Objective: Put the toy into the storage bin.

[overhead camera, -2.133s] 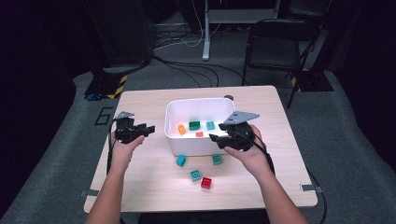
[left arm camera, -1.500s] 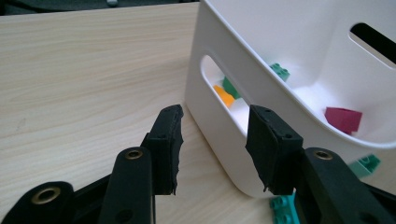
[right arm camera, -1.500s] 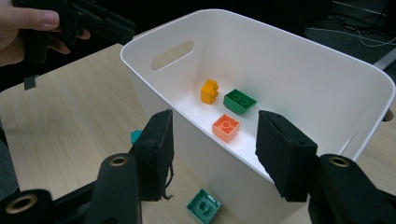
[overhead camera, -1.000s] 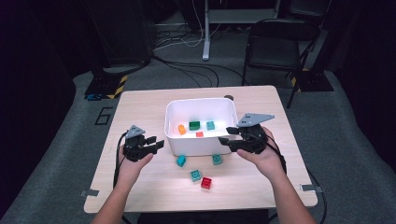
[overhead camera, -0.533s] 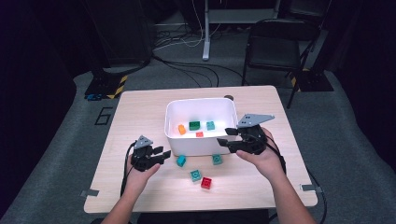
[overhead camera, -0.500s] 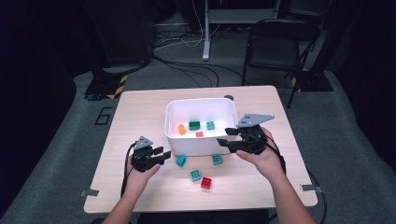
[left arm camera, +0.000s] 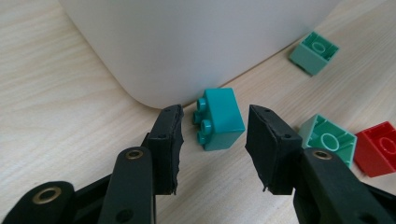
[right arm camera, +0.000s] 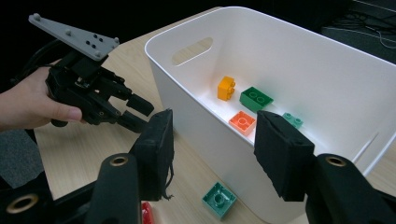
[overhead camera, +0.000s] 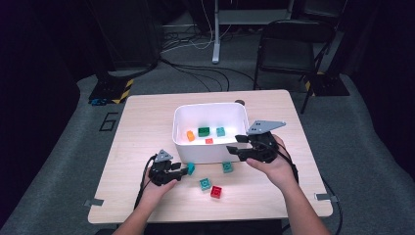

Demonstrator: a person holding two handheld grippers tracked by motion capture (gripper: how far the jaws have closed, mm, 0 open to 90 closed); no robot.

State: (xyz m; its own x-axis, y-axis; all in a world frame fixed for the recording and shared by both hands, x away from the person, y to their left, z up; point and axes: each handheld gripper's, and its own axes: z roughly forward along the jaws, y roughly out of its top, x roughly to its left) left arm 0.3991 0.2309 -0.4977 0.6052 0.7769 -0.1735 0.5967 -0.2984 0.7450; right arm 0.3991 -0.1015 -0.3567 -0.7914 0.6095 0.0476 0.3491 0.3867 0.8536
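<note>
1. Teal block point(left arm camera: 218, 119) lies on its side on the counter point(overhead camera: 147, 132), just beside the white bin point(overhead camera: 209, 129)'s near wall.
2. Left gripper point(left arm camera: 212, 135)'s fingers stand apart either side of the teal block, not pressing it, having just closed a little.
3. Right gripper point(overhead camera: 234, 145) hovers at the white bin's right side, fingers open, holding nothing.
</note>
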